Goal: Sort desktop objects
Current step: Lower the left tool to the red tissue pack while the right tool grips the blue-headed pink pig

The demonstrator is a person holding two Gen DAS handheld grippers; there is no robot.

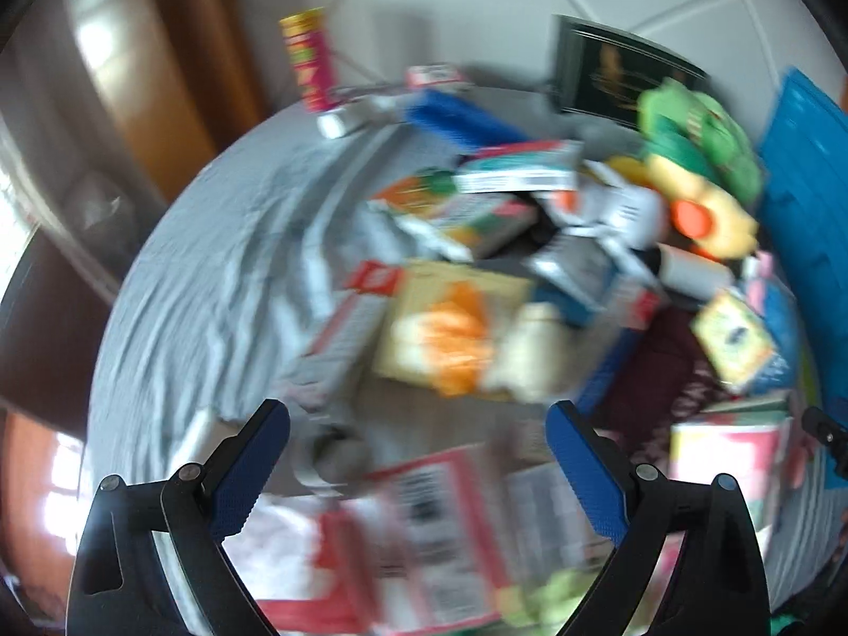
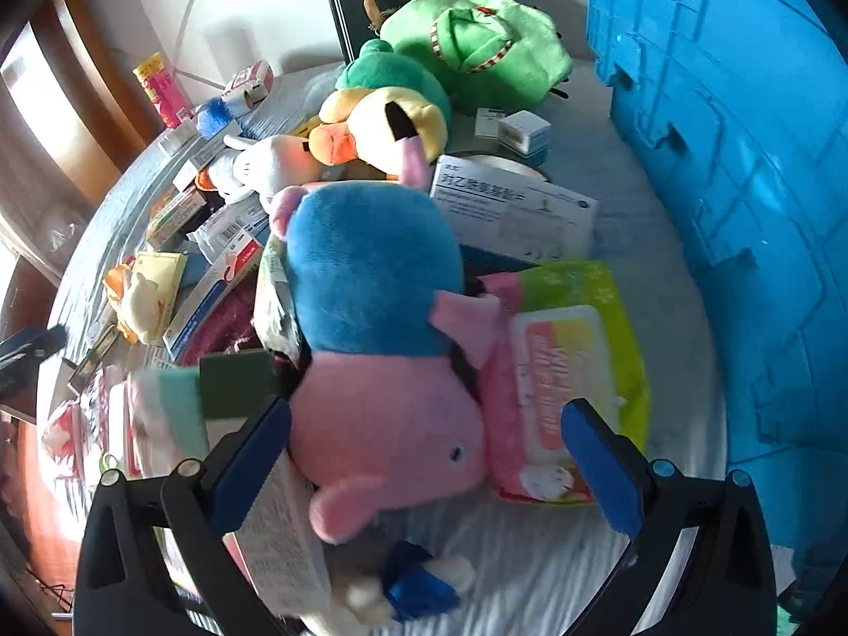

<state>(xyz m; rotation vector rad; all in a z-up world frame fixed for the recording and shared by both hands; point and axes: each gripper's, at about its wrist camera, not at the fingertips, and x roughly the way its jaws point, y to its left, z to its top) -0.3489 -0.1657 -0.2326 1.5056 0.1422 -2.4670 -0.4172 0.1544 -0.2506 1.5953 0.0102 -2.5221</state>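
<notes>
The left wrist view is blurred by motion. My left gripper (image 1: 418, 418) is open above a heap of boxes and packets on a grey cloth; a yellow packet with an orange picture (image 1: 450, 328) lies just beyond its fingertips and a red-and-white box (image 1: 440, 530) lies below them. My right gripper (image 2: 426, 413) is open with the pink head of a pig plush (image 2: 392, 424) in a blue dress between its fingers; the left finger (image 2: 254, 456) is close to the head, the right finger (image 2: 599, 466) stands apart over a pink-and-green wipes pack (image 2: 562, 371).
A big blue plastic crate (image 2: 742, 185) fills the right side. Behind the pig lie a yellow duck plush (image 2: 371, 132), a green plush (image 2: 477, 47), a white medicine box (image 2: 514, 206) and a dark framed picture (image 2: 360, 5). A pink-and-yellow can (image 1: 310, 63) stands at the far left.
</notes>
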